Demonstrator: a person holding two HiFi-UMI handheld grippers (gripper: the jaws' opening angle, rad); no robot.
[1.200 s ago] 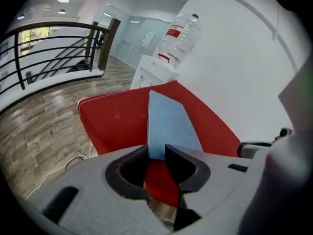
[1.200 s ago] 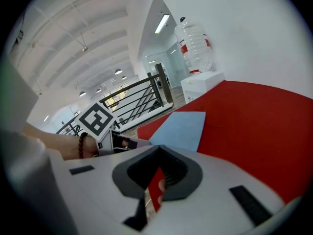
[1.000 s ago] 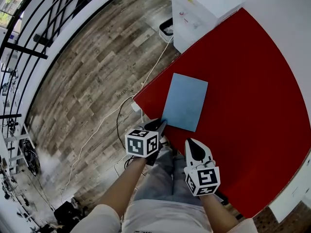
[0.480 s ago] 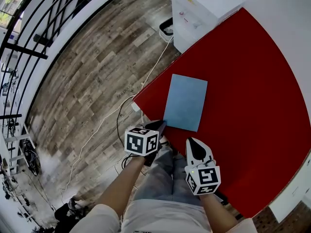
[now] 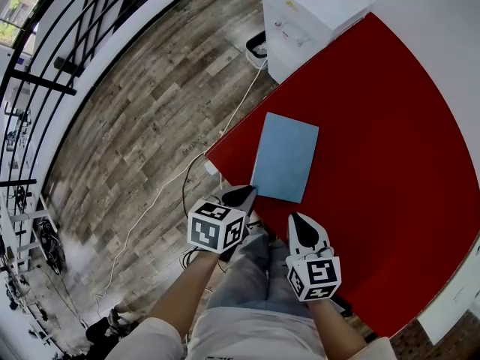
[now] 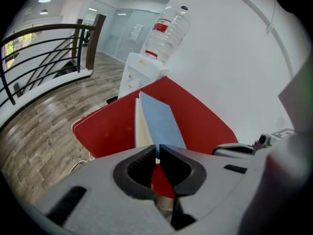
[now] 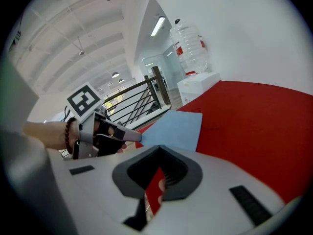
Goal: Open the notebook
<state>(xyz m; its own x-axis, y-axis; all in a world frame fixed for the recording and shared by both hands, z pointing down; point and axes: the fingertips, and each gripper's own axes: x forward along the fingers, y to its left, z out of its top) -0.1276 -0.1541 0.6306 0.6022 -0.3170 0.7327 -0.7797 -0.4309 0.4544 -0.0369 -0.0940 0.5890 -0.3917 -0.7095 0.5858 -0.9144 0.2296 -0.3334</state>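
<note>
A light blue notebook lies on the red table, near its front left corner. My left gripper is at the notebook's near left corner. In the left gripper view its jaws are shut on the corner of the blue cover, which is raised a little so the cream pages show along its left side. My right gripper hovers shut and holds nothing, just off the table's front edge to the right of the left one. The right gripper view shows the notebook with the left gripper at its corner.
A white water dispenser with a bottle stands at the table's far left end. White cables trail over the wooden floor to the left. A black railing runs along the far left. A white wall borders the table's right.
The left gripper's cube has shifted slightly left and down, and the notebook's near left corner has come up a little. The right gripper has barely moved.
</note>
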